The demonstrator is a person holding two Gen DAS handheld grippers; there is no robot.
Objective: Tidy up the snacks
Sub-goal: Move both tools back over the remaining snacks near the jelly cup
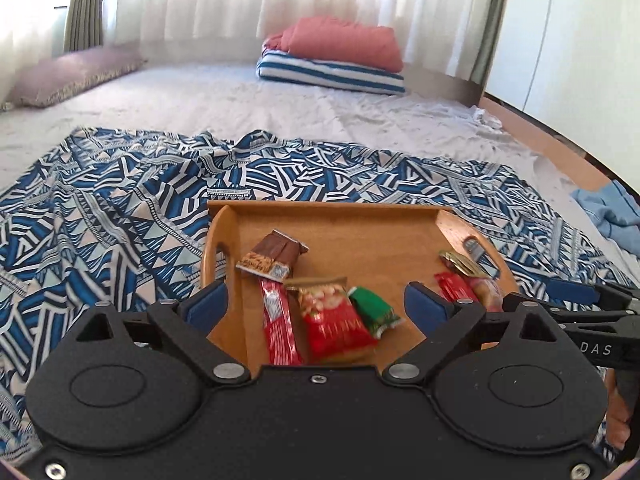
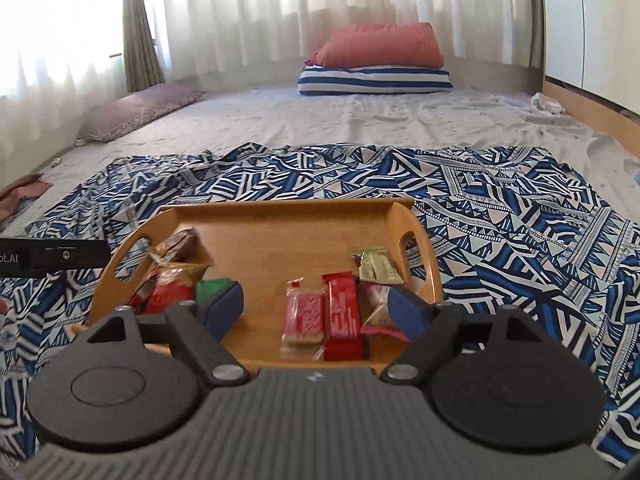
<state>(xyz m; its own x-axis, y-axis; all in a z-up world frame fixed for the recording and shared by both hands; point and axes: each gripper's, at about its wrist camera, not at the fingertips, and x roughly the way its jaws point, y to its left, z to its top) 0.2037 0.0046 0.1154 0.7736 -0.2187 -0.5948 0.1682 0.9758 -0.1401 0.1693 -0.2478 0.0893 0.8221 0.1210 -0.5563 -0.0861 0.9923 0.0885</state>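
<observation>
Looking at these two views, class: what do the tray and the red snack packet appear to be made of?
Tray: probably wood or bent plywood, with a smooth honey-coloured finish, faint grain and curved ends with cut-out handles.
Red snack packet: likely plastic or foil film, since it is glossy, crinkled and crimped at the end.

1. Blue-and-white patterned cloth point(image 2: 500, 216) – spread rumpled over a pale sheet point(image 2: 360, 120).
2. Red cushion point(image 2: 384, 46) stacked on a striped pillow point(image 2: 372, 80), far end of bed.
3. Mauve pillow point(image 2: 136, 110) lying near the curtains point(image 2: 280, 12) – left side.
4. Light blue garment point(image 1: 612, 216) crumpled at right edge.
</observation>
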